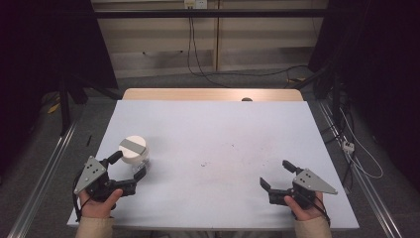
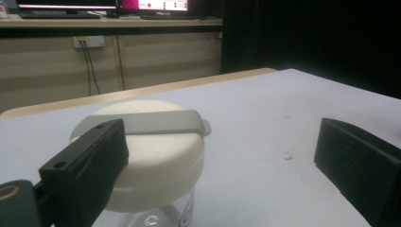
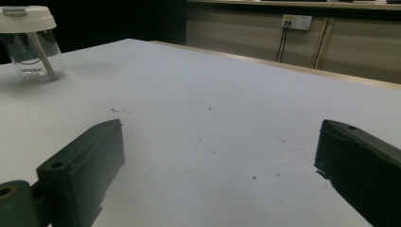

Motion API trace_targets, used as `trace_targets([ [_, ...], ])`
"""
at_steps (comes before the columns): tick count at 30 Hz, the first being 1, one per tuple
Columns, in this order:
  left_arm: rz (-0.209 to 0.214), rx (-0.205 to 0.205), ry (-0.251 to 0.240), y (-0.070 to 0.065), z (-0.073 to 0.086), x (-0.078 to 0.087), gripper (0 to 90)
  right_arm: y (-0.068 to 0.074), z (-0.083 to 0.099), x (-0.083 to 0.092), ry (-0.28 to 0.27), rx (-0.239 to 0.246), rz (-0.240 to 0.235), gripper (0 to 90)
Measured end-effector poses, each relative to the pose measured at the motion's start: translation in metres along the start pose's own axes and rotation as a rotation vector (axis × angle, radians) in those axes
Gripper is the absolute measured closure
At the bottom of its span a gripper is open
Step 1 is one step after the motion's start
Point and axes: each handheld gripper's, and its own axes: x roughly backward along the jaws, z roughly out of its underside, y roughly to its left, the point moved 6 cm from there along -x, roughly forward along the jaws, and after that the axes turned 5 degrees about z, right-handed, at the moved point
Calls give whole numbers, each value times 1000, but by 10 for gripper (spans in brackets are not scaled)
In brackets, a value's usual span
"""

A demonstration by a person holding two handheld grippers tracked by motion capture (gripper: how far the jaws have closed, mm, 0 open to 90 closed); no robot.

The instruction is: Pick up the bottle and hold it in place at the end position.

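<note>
One white tabletop (image 1: 213, 144) w/ faint scuffs, dark room, cabled back wall (image 1: 208, 44).

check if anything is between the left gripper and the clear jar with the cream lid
Nothing visible stands in the way. The left gripper has open jaws already flanking the clear plastic jar with the cream round lid, and only bare white tabletop lies around it.

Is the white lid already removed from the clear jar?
No, the white lid sits on the clear jar, with the grey flap across its top.
</note>
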Motion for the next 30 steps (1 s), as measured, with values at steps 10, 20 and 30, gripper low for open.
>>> trace_targets([
  [10,-10,3,8,6,1,1,32,-1,-1,-1,-6,-1,3,18],
  [20,-29,6,24,14,5,3,32,0,-1,-2,-8,-2,-2,18],
  [30,-39,28,60,17,18,1,33,-2,-1,-2,-13,-9,5,18],
])
